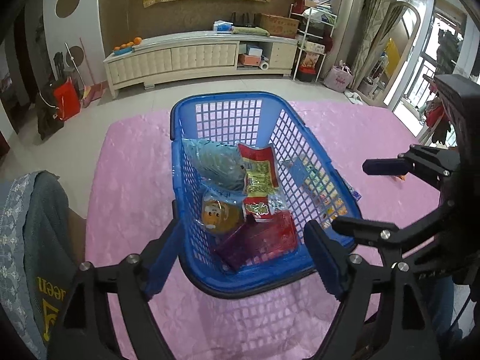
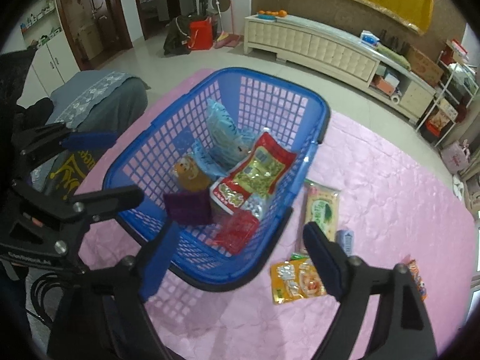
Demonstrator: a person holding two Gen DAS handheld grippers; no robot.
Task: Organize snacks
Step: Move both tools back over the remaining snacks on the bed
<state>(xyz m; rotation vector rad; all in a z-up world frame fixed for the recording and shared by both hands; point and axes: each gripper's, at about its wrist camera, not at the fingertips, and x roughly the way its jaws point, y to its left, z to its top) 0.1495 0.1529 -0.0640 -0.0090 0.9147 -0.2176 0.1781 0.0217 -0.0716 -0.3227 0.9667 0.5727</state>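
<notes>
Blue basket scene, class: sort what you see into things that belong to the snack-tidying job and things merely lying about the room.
Belongs to the job:
- blue basket, partly filled
- purple packet inside it
- yellow packet, on the pink cloth
- green-printed packet, beside the basket

Just lying about:
- oranges on the cabinet
- red bag
- grey garment

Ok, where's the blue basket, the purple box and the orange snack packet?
blue basket (image 2: 321,111): right wrist view, far right rim.
purple box (image 2: 189,208): right wrist view, its front face, inside the basket.
orange snack packet (image 2: 295,282): right wrist view, packet's middle, on the pink cloth.
</notes>
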